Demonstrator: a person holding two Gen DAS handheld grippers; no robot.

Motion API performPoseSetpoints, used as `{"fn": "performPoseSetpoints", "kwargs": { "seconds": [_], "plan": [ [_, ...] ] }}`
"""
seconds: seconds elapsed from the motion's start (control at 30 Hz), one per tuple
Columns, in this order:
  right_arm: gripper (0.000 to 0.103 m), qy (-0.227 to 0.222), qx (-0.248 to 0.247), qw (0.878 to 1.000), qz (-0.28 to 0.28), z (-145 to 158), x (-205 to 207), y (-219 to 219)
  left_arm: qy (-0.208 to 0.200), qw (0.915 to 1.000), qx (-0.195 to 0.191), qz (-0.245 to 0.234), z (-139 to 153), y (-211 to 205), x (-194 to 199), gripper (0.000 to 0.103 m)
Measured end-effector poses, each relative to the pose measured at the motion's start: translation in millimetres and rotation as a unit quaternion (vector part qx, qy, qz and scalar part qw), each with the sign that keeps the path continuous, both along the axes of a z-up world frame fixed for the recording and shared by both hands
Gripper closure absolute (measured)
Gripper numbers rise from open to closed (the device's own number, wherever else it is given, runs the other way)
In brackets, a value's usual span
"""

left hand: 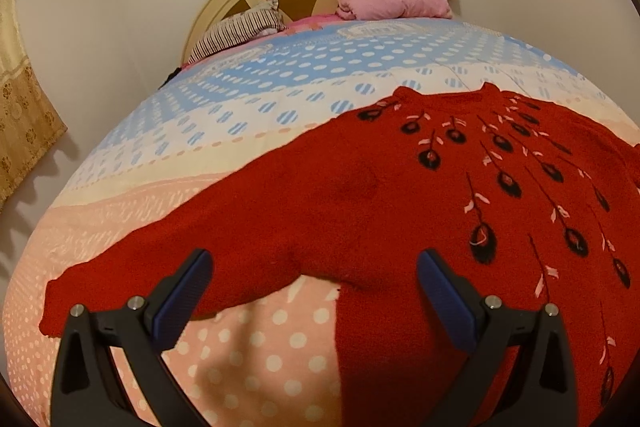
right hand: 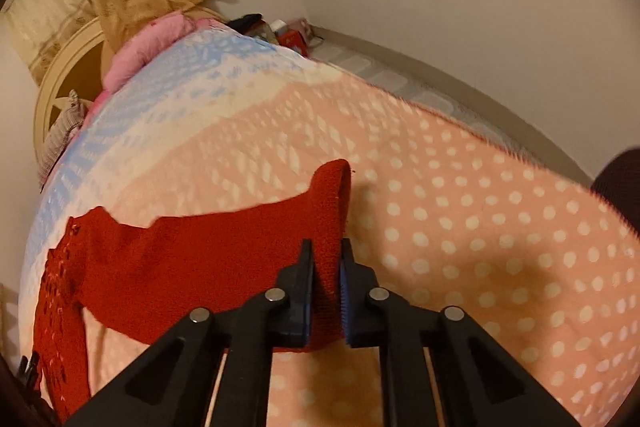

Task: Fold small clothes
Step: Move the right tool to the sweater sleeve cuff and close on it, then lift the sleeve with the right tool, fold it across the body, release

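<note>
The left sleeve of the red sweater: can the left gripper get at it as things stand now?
Probably yes. The left gripper is open, and the left sleeve of the red sweater lies flat on the bedspread right ahead, uncovered.

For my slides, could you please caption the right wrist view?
Right gripper pinching the red sweater's sleeve cuff above the polka-dot bedspread.

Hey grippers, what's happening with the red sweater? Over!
Left gripper open, hovering over red knit sweater with black embroidery. Right gripper shut on sweater's sleeve cuff. Sweater lies spread on polka-dot bedspread. Nothing blocking.
</note>
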State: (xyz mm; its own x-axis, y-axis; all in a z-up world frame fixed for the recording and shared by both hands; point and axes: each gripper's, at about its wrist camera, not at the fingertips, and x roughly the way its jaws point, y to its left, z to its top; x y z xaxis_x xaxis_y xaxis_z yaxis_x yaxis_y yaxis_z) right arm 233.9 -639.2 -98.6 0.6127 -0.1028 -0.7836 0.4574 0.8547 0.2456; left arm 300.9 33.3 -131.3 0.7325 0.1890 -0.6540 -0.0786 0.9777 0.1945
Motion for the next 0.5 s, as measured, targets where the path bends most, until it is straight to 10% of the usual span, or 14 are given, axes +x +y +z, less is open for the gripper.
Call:
{"fn": "performPoseSetpoints", "kwargs": {
  "seconds": [0.5],
  "plan": [
    [0.094,-0.16,-0.108,0.98,0.052,181,-2,87,-0.01,0.9985,-0.051,0.017,1,30,-9,0.0]
  ]
}}
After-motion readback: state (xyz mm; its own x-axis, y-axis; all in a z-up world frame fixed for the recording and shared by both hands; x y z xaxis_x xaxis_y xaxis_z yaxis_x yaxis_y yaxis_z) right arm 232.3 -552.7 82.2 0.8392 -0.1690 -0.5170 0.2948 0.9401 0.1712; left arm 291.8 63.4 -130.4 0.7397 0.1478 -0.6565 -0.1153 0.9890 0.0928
